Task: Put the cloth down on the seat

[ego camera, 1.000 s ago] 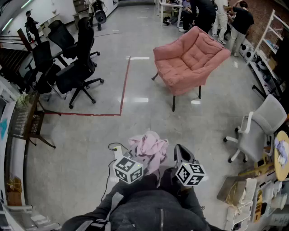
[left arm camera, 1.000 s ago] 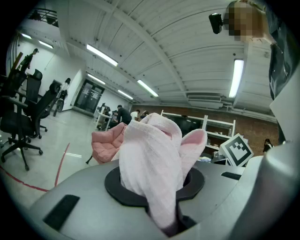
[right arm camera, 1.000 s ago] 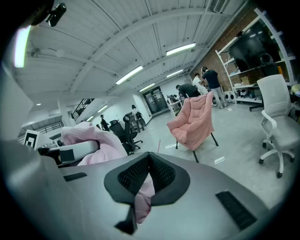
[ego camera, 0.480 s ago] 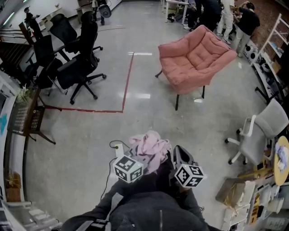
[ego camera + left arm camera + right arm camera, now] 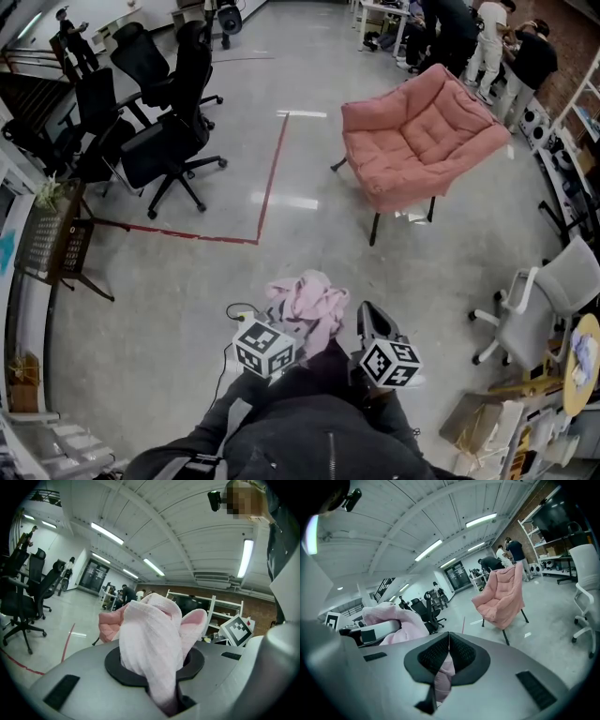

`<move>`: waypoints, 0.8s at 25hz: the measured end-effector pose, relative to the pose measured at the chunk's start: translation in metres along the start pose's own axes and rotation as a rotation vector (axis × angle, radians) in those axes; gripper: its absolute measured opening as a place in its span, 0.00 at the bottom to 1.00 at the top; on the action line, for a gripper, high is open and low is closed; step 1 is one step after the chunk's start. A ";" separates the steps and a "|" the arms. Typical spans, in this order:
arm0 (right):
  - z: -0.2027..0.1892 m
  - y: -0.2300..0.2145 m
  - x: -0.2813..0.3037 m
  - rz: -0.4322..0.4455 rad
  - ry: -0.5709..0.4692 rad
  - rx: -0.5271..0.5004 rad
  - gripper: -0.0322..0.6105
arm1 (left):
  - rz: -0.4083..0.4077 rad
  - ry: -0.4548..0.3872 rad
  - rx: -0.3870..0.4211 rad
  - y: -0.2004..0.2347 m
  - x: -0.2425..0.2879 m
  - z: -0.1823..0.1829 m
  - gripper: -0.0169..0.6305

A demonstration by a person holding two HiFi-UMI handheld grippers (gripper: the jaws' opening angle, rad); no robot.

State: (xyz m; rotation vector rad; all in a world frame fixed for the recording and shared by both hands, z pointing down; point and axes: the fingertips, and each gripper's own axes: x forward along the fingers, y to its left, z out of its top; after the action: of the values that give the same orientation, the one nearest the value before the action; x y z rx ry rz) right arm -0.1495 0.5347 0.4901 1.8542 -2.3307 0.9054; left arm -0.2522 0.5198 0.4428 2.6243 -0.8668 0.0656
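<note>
A crumpled pink cloth is bunched between my two grippers, low in the head view and above the grey floor. My left gripper is shut on it; in the left gripper view the cloth rises out of the closed jaws of that gripper and hides much of what lies ahead. My right gripper is beside it; its pads meet at the tip of the gripper, with pink cloth in the gap behind them. The seat, a pink padded armchair, stands well ahead to the right with nothing on it.
Black office chairs stand at the left behind a red floor line. A white office chair is at the right, near shelves. People stand behind the armchair. A small stand with a plant is at the far left.
The whole view has advanced across the floor: the armchair is nearer and further right in the head view. Both grippers keep the same hold on the cloth.
</note>
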 end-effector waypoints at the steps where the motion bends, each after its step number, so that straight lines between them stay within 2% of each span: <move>1: 0.006 -0.003 0.010 0.004 0.001 0.001 0.06 | 0.005 0.002 -0.004 0.008 0.008 0.004 0.19; 14: 0.106 -0.045 0.141 0.078 -0.014 -0.009 0.06 | 0.025 -0.001 0.009 0.094 0.122 0.069 0.19; 20: 0.127 -0.070 0.183 0.070 -0.012 -0.002 0.06 | 0.022 -0.002 0.011 0.126 0.166 0.080 0.19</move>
State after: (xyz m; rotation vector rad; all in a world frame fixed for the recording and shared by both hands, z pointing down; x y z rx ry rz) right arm -0.0979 0.3074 0.4811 1.7929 -2.4171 0.9012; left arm -0.1973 0.3035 0.4372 2.6252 -0.8988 0.0736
